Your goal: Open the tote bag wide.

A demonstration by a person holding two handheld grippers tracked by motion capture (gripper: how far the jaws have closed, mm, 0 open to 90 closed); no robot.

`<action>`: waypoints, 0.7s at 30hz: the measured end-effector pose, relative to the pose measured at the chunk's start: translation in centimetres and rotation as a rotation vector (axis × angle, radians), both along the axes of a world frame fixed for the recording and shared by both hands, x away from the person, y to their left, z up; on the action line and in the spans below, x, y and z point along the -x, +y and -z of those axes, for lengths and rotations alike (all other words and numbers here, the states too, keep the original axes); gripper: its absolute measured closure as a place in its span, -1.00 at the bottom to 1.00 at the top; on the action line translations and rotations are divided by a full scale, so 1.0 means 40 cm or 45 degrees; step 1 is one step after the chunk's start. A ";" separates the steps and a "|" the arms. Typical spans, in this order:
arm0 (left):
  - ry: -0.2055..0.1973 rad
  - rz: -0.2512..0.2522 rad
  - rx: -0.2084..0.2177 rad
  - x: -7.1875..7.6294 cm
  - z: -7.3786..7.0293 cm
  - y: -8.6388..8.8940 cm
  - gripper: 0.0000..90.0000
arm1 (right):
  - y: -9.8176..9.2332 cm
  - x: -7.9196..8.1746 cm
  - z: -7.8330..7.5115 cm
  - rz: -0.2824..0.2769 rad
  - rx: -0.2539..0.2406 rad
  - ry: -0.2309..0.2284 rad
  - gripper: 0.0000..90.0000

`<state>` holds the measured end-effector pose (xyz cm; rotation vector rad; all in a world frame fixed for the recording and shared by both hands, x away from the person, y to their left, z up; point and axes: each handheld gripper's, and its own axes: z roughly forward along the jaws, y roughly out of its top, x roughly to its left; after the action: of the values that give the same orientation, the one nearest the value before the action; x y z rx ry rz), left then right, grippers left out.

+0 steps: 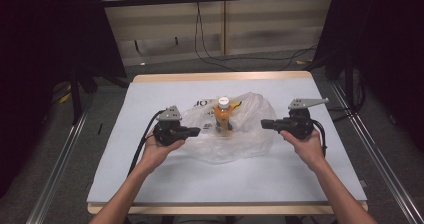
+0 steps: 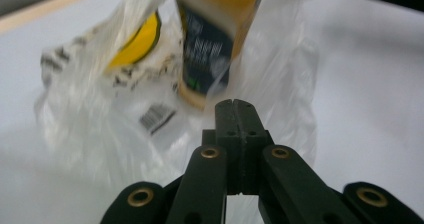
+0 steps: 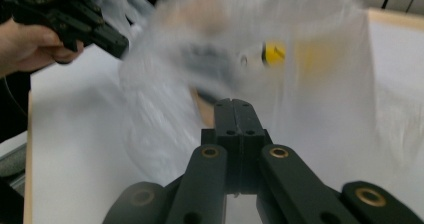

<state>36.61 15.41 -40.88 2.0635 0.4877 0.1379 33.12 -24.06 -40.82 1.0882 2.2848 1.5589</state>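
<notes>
An orange bottle with a white cap and a dark label stands upright in the middle of a crumpled clear plastic bag with yellow and black print. My left gripper points at the bag's left edge with its jaws together. My right gripper meets the bag's right edge, jaws together too. In the left gripper view the closed tips sit just below the bottle with the film around them. In the right gripper view the closed tips face the blurred bag. Whether either pinches film I cannot tell.
A white sheet covers the wooden table, with bare room in front of and beside the bag. Metal rails run along both sides. Cables lie on the floor behind the table. The left gripper in a hand shows in the right gripper view.
</notes>
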 end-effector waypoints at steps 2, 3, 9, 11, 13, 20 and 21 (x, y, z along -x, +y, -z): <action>-0.023 -0.004 0.045 0.000 -0.023 0.007 1.00 | 0.011 -0.011 -0.031 -0.010 -0.028 -0.046 1.00; -0.029 -0.008 0.081 -0.003 -0.032 0.011 1.00 | 0.013 -0.015 -0.043 -0.011 -0.050 -0.063 1.00; -0.061 -0.076 0.138 -0.028 -0.085 0.055 1.00 | 0.030 -0.039 -0.102 -0.012 -0.082 -0.116 1.00; -0.092 -0.091 0.154 -0.036 -0.110 0.067 1.00 | 0.039 -0.047 -0.123 -0.022 -0.078 -0.135 1.00; -0.118 -0.102 0.102 -0.049 -0.134 0.062 1.00 | 0.048 -0.064 -0.142 -0.027 -0.072 -0.145 1.00; -0.001 -0.096 -0.193 -0.140 -0.049 -0.027 1.00 | 0.105 -0.154 -0.101 -0.077 0.023 -0.068 1.00; 0.029 -0.084 -0.227 -0.146 -0.031 -0.041 1.00 | 0.112 -0.169 -0.082 -0.081 0.044 -0.035 1.00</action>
<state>42.45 13.76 -39.65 2.2260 0.5753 0.2031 39.88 -19.57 -37.53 0.9896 2.3407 1.5412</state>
